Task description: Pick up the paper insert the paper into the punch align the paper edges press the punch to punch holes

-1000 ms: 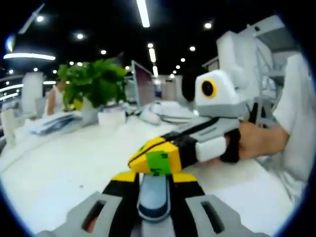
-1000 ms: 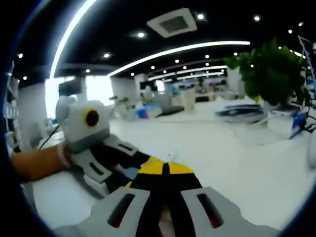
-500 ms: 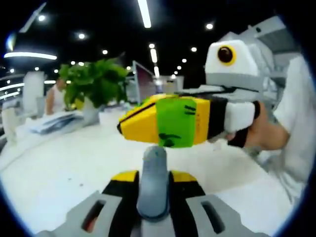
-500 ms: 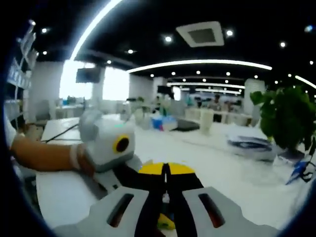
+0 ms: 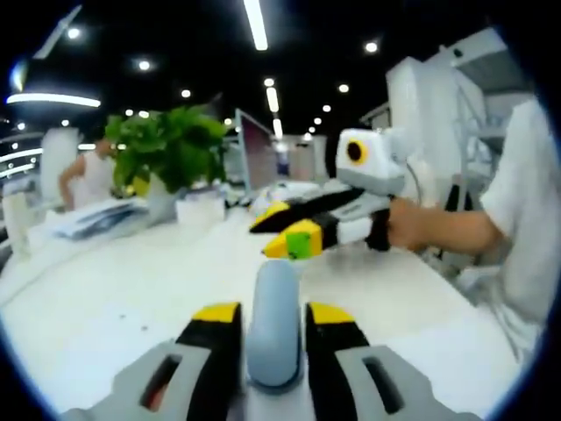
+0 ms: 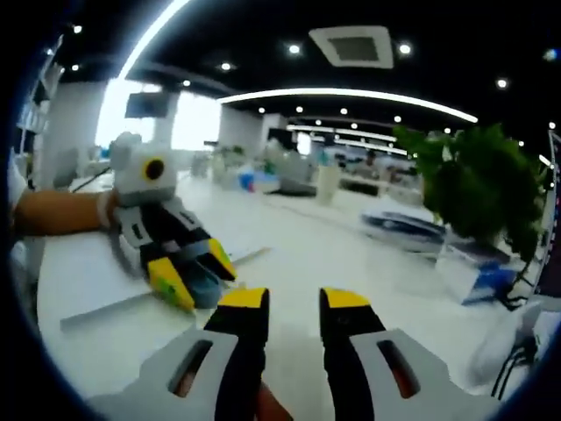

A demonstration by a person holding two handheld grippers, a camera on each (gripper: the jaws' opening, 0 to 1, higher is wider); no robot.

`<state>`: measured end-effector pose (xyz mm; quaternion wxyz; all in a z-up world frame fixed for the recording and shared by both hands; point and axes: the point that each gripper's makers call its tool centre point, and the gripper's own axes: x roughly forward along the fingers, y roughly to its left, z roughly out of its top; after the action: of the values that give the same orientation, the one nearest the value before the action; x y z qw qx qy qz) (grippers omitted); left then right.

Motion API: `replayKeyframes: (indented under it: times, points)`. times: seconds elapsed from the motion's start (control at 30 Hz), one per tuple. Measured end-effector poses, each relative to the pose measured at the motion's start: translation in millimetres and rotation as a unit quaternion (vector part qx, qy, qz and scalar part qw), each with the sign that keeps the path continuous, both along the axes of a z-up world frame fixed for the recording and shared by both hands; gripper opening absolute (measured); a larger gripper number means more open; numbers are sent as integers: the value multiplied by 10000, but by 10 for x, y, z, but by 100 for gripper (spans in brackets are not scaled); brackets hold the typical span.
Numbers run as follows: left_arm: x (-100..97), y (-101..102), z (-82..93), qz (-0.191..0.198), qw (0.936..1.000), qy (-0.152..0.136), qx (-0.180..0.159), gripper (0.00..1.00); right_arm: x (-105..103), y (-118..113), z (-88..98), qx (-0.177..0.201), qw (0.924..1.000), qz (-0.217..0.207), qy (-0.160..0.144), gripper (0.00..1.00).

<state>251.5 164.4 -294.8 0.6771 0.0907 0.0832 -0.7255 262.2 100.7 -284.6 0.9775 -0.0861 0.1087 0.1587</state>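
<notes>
In the left gripper view my left gripper (image 5: 274, 314) rises from the bottom, its yellow-tipped jaws close against a rounded grey-blue punch (image 5: 274, 320). In the right gripper view the same left gripper (image 6: 195, 270) sits at the left with the punch (image 6: 203, 282) between its jaws, resting over a white paper sheet (image 6: 96, 285) on the table. My right gripper (image 6: 294, 300) stands open with nothing between its jaws. It also hovers open as the right gripper (image 5: 282, 230) beyond the punch, held by a hand.
A potted green plant (image 5: 166, 149) stands at the back of the white table (image 5: 114, 298); it is the plant (image 6: 478, 180) on the right. Stacked papers (image 6: 408, 226) and a blue box (image 6: 486, 281) lie near it. A person's arm (image 5: 438, 226) reaches in from the right.
The right gripper, shut and right over the punch before, has lifted, pulled back and opened. The left jaws stand slightly wider around the punch.
</notes>
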Motion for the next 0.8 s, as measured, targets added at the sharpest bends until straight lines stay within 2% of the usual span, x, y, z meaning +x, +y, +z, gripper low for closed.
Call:
replayKeyframes:
  times: [0.17, 0.23, 0.37, 0.5, 0.6, 0.67, 0.7, 0.8]
  points:
    - [14, -2, 25, 21, 10000, 19, -55, 54, -45, 29, 6, 237, 9997, 69, -57, 32]
    - [23, 3, 52, 26, 9999, 29, -115, 55, -43, 8, -22, 153, 9999, 27, -31, 33]
    - [59, 1, 99, 94, 9997, 31, -217, 58, -58, -35, 0, 397, 9992, -27, -47, 33]
    - [84, -1, 129, 156, 9996, -13, -228, 60, -52, -49, -53, 210, 9998, -66, 27, 32]
    - [72, -2, 225, 149, 9994, -161, -279, 63, -55, -34, -77, 130, 9999, -40, 76, 34]
    - [43, 1, 366, 109, 9986, -242, -449, 63, -54, -42, -80, 144, 9998, -51, 85, 35]
    - [46, 7, 477, 143, 9976, -230, -632, 63, -51, -56, -80, 242, 9996, -84, 108, 35]
    - [71, 90, 617, 213, 9966, -150, -781, 63, -44, -72, -91, 358, 9992, -122, 154, 35]
